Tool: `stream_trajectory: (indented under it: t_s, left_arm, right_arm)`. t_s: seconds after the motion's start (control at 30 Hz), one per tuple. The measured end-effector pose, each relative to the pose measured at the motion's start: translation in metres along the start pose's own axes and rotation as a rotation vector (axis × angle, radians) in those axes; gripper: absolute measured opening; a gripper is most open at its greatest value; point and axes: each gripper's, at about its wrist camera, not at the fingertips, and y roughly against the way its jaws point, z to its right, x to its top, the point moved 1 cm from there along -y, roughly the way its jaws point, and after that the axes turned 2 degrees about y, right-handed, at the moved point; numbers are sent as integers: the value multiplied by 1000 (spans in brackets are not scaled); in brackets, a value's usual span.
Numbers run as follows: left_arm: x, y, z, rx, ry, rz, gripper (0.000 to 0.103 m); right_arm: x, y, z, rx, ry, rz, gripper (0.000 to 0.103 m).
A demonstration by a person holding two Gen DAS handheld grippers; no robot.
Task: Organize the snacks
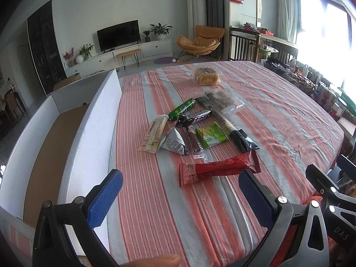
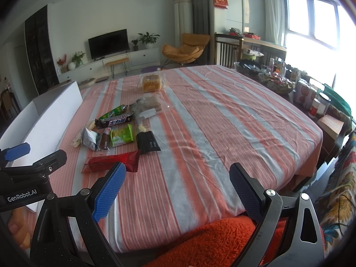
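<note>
Several snacks lie in a loose pile on the striped tablecloth (image 1: 255,102). A red wrapper (image 1: 219,169) lies nearest, with a green packet (image 1: 211,136), a black bar (image 1: 194,116), a green tube (image 1: 181,109), a black sachet (image 1: 243,140) and a bagged loaf (image 1: 207,76) beyond. An open white box (image 1: 98,120) stands at the left. My left gripper (image 1: 180,198) is open and empty, just short of the red wrapper. My right gripper (image 2: 175,189) is open and empty over the front edge; the red wrapper (image 2: 111,161) lies left of it.
A clear bag of brown snacks (image 1: 224,101) lies behind the pile. A side table with baskets and jars (image 2: 287,82) stands at the right. An orange fuzzy cloth (image 2: 211,240) lies under the right gripper. The box (image 2: 51,120) borders the table's left side.
</note>
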Motion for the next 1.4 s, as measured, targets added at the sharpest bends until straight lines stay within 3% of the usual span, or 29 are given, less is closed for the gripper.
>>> stream_trajectory:
  t_s: [0.53,1.2,1.4]
  left_arm:
    - [-2,-5,-3,-6,18,-30,103]
    - [-5,-25,-21,-18,71,-176,103]
    - [14,-30,-60,-14,183,-208,103]
  right_arm:
    - [-2,-1,0,3,1,-5,96]
    - [-5,-4,2,13,-18,-19,96]
    - [-8,-9,20,4,-98,-32,96]
